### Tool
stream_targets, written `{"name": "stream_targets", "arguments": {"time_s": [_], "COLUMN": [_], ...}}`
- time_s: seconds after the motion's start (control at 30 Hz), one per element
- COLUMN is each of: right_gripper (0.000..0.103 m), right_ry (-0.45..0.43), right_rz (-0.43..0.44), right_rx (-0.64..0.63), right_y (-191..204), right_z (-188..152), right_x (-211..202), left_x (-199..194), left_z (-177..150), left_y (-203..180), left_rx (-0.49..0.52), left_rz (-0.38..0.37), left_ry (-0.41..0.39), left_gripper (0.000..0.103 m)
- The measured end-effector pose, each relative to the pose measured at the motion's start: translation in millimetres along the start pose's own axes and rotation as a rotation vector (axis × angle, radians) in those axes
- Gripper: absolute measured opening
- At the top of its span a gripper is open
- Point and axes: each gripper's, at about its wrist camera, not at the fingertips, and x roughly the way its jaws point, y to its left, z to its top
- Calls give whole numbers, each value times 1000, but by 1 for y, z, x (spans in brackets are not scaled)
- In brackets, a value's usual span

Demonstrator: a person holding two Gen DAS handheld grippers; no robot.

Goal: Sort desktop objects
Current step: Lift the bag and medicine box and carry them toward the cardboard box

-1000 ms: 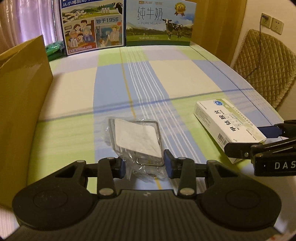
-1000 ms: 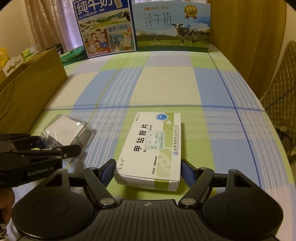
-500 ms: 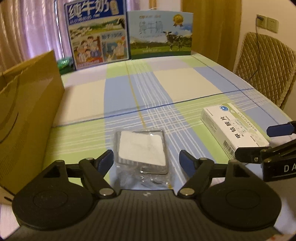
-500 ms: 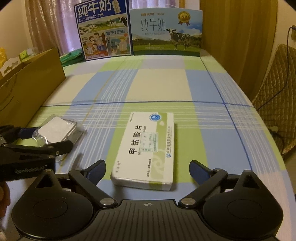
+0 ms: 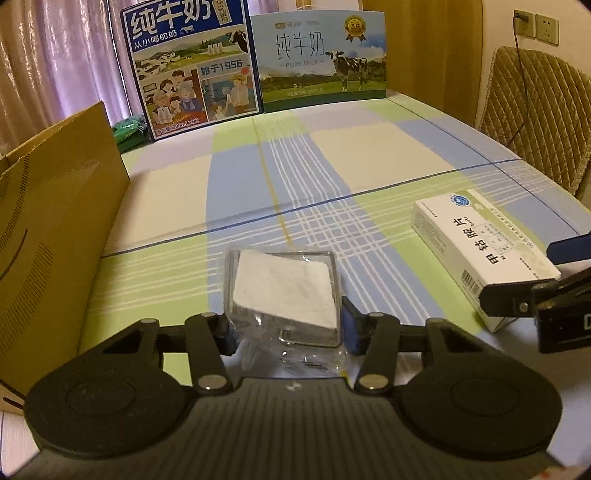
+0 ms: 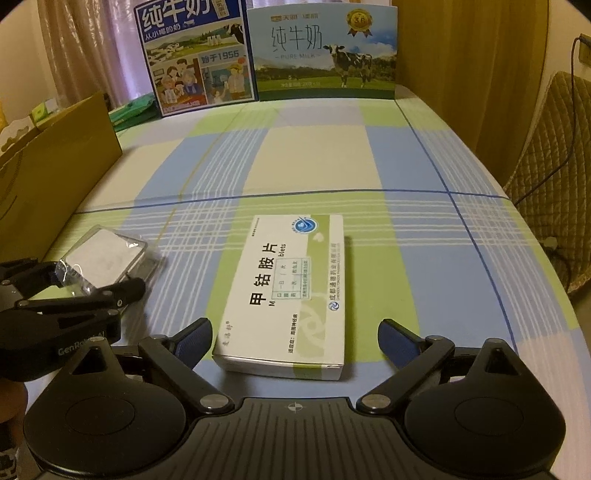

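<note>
Closing from wide apart half a second ago, the left gripper [image 5: 286,330] now clamps the plastic packet [image 5: 282,291] on the tablecloth [image 5: 369,155]. The right gripper [image 6: 295,341] straddles the medicine box [image 6: 291,291], jaws apart, so that pickup remains.

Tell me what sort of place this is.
Most likely a room in a home: a table under a checked tablecloth, curtains behind it, a quilted chair beside a wall socket, and milk cartons standing at the far edge.
</note>
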Motion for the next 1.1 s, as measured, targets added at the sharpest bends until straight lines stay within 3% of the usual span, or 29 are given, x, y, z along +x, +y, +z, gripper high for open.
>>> {"name": "stream_targets", "arguments": {"time_s": [0.27, 0.47, 0.57, 0.8, 1.1], "right_gripper": [93, 72, 69, 68, 68], "right_ry": [-1, 2, -7, -72, -115], "right_rz": [-9, -11, -28, -31, -9], "right_rx": [-11, -67, -88, -116, -51], "right_y": [1, 9, 14, 18, 17], "right_z": [3, 2, 0, -2, 0], "right_x": [8, 13, 11, -14, -47], "left_x": [-11, -16, -18, -34, -57], "left_z": [5, 8, 9, 22, 30], "left_y": [9, 11, 12, 12, 9], "left_rx": [-70, -80, -87, -75, -82], "left_rz": [-65, -72, -76, -95, -114], "left_ry": [2, -6, -8, -46, -62], "left_gripper": [45, 45, 45, 45, 45]}}
